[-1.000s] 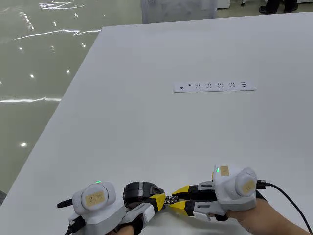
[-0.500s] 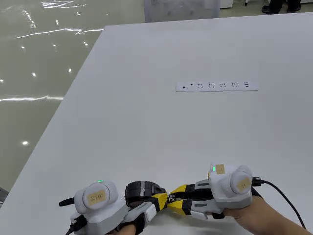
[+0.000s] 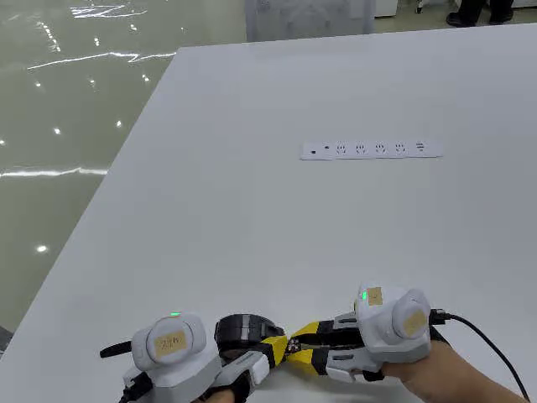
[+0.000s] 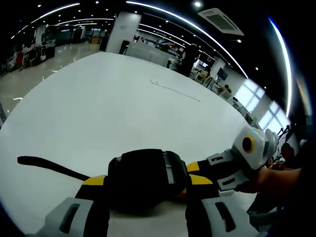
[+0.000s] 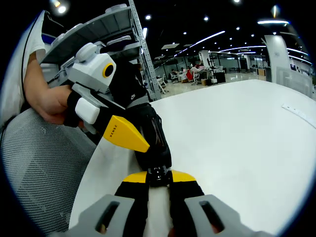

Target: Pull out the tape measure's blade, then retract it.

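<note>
left gripper (image 4: 146, 183) clamped around tape measure (image 3: 245, 329); right gripper (image 5: 159, 178) pinched narrow on blade tip (image 5: 158, 172); my worry: shallow pinch slips off when i pull.

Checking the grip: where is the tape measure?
Head view, bottom centre: the tape measure is held by the left gripper, with the right gripper pinching its front end.
</note>
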`<state>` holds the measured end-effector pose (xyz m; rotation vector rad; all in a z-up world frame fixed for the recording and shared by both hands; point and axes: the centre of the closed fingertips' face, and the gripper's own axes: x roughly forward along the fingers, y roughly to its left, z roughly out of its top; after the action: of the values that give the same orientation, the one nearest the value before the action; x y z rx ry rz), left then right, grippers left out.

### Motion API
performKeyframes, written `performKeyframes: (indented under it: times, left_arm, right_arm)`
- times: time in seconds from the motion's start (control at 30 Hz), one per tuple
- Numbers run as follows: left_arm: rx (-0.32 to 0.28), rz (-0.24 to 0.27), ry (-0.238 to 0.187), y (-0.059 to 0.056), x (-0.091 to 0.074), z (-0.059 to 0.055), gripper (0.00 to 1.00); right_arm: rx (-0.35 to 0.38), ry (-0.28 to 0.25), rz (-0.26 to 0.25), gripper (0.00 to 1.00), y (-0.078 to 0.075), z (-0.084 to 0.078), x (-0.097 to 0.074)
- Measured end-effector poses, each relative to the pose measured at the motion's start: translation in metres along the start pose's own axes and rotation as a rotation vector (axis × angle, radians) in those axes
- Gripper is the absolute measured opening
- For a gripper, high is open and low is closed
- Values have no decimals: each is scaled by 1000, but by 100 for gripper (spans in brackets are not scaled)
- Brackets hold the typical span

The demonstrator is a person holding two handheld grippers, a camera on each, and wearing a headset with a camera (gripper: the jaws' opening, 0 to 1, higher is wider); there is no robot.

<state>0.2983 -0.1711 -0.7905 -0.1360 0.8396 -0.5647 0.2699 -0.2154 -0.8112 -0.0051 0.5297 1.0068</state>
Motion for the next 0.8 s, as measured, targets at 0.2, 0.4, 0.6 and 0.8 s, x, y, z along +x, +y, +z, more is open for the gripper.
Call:
performKeyframes:
  times: [0.2,0.4,0.6,0.8]
  left_arm:
    - [-3,-6,-1,0,-1,1,59]
    - [-5,-9,0,0,0,1,59]
    - [-3,-16,7,0,-1,0,59]
    - [-9,-24,7,8,-5,6,65]
  right_arm:
    - [-8,1,-12,14,-1,0,-3]
    - [-18,12,-15,14,-2,-1,-5]
    - [-9,33,-26,17,-2,-8,-11]
    - [-4,32,-33,19,0,-8,-19]
